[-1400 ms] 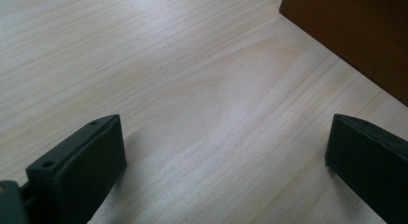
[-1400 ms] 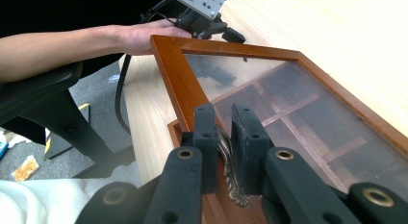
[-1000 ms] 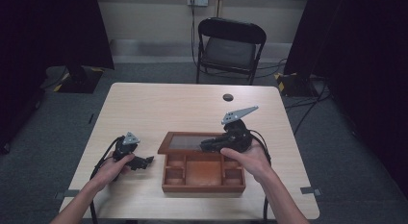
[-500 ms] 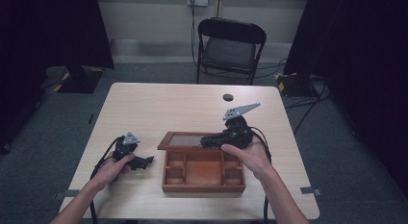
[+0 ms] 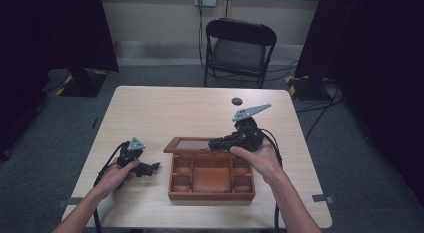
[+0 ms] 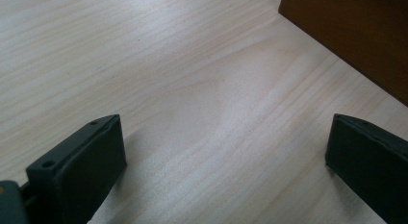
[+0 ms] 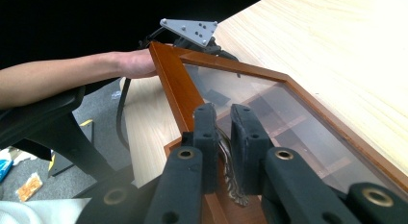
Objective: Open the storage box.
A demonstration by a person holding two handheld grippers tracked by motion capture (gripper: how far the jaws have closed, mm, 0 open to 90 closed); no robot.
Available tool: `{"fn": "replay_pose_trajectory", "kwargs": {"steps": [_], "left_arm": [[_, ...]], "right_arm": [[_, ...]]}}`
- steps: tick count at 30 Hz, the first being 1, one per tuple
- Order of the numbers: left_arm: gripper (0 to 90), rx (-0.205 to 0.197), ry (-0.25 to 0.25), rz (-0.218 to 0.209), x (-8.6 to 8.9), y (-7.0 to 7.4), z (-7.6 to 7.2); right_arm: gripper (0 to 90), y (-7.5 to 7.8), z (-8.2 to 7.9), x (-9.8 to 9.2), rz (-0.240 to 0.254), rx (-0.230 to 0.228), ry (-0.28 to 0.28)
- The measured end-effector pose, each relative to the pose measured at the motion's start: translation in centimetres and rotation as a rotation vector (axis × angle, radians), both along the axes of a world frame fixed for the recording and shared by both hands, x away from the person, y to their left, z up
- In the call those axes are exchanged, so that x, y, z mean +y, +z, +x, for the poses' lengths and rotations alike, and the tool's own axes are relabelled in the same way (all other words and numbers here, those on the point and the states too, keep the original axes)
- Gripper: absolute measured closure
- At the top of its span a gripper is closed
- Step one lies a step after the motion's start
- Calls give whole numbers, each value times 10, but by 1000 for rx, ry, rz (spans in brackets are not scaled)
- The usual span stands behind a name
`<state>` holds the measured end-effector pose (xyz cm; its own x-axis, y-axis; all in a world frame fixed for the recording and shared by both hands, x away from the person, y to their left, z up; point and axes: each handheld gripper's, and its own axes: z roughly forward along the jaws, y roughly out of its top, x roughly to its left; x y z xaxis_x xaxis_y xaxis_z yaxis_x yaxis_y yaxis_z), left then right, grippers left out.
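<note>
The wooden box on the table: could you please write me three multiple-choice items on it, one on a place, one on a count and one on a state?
1. Where does the small dark round object lie?
A. Inside the box
B. On the table beyond the box
C. On the chair

2. How many hand-held grippers touch the wooden box?
A. None
B. One
C. Two

3. How is the box's glass lid?
A. Raised open
B. Shut flat
C. Taken off and laid aside

Answers:
1 B, it sits on the tabletop towards the far edge.
2 B, the right hand-held gripper is clamped on the lid's metal clasp, while the left hand-held gripper rests open on bare table beside the box.
3 A, the high view shows the compartments uncovered and the lid tilted up at the back.
</note>
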<state>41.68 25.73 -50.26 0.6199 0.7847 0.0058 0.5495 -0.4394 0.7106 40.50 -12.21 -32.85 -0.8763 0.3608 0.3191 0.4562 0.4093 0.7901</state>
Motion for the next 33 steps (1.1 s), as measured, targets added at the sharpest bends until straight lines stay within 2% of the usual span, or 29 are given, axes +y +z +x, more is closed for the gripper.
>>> {"fn": "replay_pose_trajectory", "kwargs": {"steps": [7,16,33], "left_arm": [[0,0,-1,-1,0,0,0],[0,0,-3,0,0,0,0],[0,-2,-5,3,0,0,0]], "right_arm": [[818,3,3,1,-11,6,-2],[819,4,6,1,11,22,-8],[821,10,15,2,14,28,-16]]}}
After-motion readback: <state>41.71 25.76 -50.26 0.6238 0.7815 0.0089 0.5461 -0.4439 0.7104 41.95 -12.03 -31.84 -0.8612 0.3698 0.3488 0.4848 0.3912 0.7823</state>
